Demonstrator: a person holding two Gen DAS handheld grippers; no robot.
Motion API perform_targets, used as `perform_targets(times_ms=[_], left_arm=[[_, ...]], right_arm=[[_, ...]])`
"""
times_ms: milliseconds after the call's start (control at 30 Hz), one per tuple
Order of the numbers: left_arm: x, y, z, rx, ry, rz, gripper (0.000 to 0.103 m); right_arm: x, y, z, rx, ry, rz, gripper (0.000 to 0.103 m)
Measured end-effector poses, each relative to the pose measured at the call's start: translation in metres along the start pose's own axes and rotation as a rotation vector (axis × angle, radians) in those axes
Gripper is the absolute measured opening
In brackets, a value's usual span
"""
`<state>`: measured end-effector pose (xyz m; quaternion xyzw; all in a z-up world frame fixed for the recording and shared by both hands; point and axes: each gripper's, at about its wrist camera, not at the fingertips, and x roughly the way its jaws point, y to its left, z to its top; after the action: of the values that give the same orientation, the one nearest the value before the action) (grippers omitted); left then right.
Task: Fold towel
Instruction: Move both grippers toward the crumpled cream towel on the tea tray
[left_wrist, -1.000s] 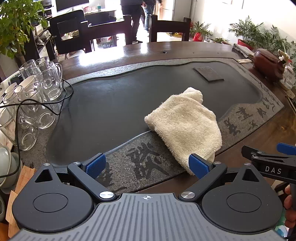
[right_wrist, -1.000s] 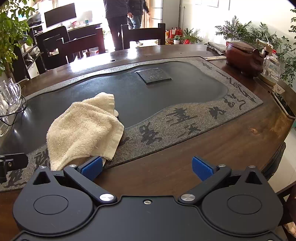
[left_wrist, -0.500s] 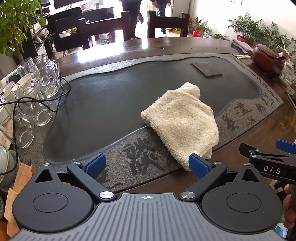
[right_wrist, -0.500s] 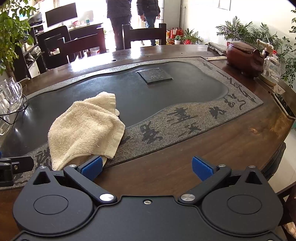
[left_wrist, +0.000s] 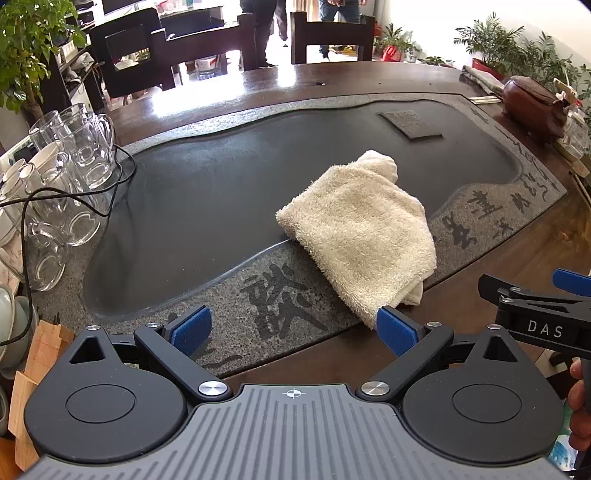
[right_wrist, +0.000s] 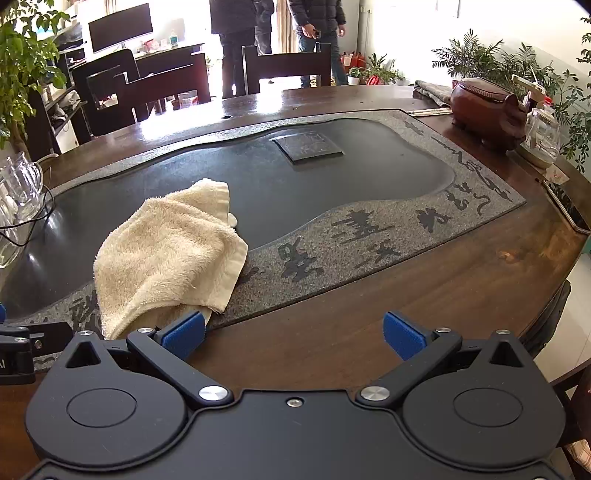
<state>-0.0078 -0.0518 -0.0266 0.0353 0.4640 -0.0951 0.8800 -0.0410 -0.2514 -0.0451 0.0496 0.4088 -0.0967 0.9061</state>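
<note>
A cream terry towel (left_wrist: 360, 230) lies folded and a little rumpled across the near rim of the dark stone tea tray (left_wrist: 207, 206). It also shows in the right wrist view (right_wrist: 166, 254). My left gripper (left_wrist: 293, 328) is open and empty, just short of the towel's near corner, which lies by its right pad. My right gripper (right_wrist: 293, 330) is open and empty over the wooden table edge, with the towel's near edge by its left pad. The right gripper also shows in the left wrist view (left_wrist: 535, 295).
Glass mugs (left_wrist: 70, 155) and cups with a black cable stand at the left of the tray. A brown clay pot (right_wrist: 487, 110) and a glass pot (right_wrist: 541, 134) sit at the far right. Chairs, plants and people stand beyond the wooden table (right_wrist: 461, 288).
Both grippers have drawn back slightly toward the table's near edge. The towel has stayed in place and both grippers remain open.
</note>
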Motion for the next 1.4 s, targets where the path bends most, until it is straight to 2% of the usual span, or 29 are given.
perform_targets(times_ms=[1400], left_arm=[[0.003,-0.018,0.003,0.065,0.012,-0.029,0.097]], right_arm=[[0.003,-0.01,-0.001,0.024,0.015,-0.013,0.103]])
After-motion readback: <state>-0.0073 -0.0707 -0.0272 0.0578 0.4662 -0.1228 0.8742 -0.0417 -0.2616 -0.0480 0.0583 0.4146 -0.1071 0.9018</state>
